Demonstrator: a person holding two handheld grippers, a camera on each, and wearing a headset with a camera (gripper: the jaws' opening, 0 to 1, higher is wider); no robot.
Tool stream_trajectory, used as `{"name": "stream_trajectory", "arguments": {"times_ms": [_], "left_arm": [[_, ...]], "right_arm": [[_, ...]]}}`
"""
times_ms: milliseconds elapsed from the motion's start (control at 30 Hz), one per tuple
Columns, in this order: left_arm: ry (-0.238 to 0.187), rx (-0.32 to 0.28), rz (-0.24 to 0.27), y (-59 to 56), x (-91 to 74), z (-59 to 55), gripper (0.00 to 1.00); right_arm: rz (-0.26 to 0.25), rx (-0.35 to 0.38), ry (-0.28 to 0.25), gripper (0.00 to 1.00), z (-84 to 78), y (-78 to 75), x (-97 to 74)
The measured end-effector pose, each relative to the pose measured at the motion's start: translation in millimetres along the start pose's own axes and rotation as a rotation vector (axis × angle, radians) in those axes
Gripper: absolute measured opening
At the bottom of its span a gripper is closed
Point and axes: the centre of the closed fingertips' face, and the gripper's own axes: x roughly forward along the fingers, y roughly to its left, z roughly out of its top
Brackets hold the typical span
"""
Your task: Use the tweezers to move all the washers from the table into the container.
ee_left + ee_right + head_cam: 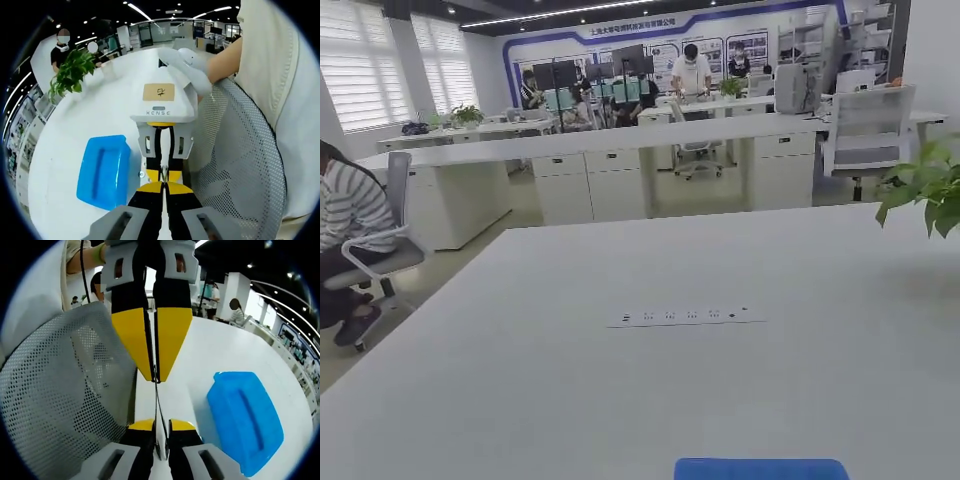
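Note:
My two grippers meet tip to tip over the white table (65,165), beside a mesh chair back. In the left gripper view my left gripper (164,184) has its jaws closed together at the bottom, and the right gripper (165,172) points down at it from above. Thin metal tweezers (157,400) run between the two sets of yellow fingertips; my right gripper (159,432) is shut on one end and the left gripper (155,377) pinches the other. The blue container (102,170) (245,422) lies on the table just beside them; its rim (760,468) shows at the head view's bottom edge.
A grey mesh chair back (235,165) (60,385) stands close against the grippers. A power socket strip (685,316) is set in the table's middle. A green plant (925,185) (70,75) sits at the table's far side. People work at desks beyond.

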Motion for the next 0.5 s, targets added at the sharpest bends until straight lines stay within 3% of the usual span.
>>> {"name": "stream_trajectory", "arguments": {"times_ms": [300,500], "left_arm": [[-0.006,0.018,-0.001,-2.6,-10.9,11.8,0.00],[-0.017,0.026,-0.013,-6.5,-9.5,18.8,0.00]], "right_arm": [[0.021,0.003,-0.069,0.04,14.1,3.9,-1.9],[0.041,-0.006,-0.090,0.04,19.2,8.9,0.6]]}}
